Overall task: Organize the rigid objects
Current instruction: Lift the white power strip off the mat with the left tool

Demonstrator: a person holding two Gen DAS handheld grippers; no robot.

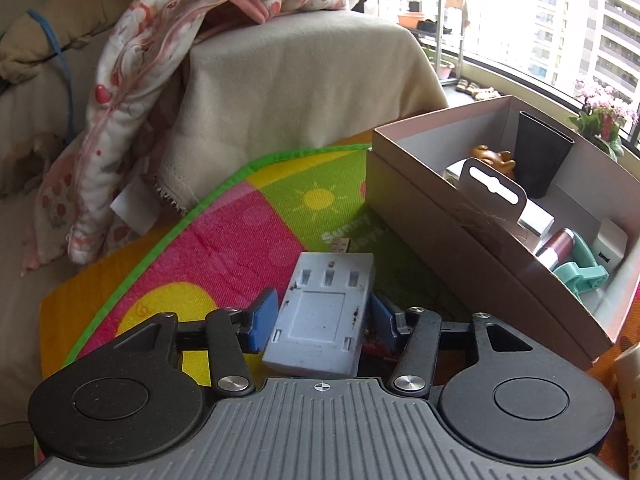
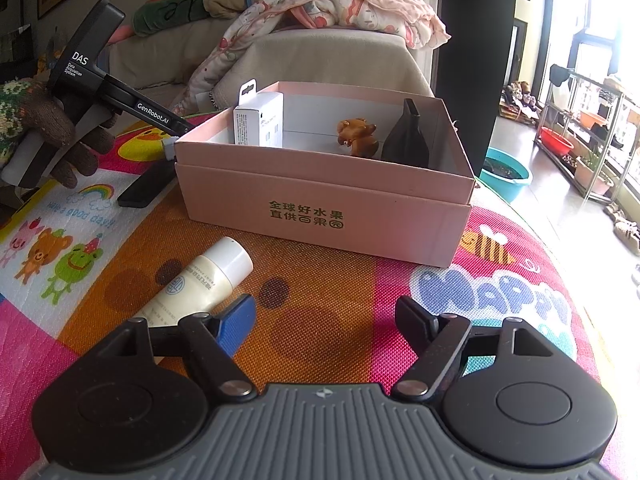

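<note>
My left gripper point(image 1: 324, 320) is shut on a grey plastic battery block point(image 1: 320, 312) and holds it above the colourful play mat, left of the pink cardboard box point(image 1: 460, 236). The box holds a white packet point(image 1: 492, 188), a brown figurine point(image 1: 494, 158), a black cup point(image 1: 540, 156), a pink tube, a teal part and a white charger. My right gripper point(image 2: 324, 316) is open and empty above the mat, in front of the box point(image 2: 320, 216). A cream tube with a white cap point(image 2: 200, 280) lies just left of its left finger. The left gripper's body point(image 2: 120, 100) shows beside the box.
The play mat point(image 2: 320, 300) covers the table. A sofa with a beige cover point(image 1: 288, 76) and a floral blanket point(image 1: 160, 40) stands behind it. A black flat object point(image 2: 144, 188) lies left of the box. A teal basin point(image 2: 506, 176) and shelves stand on the floor to the right.
</note>
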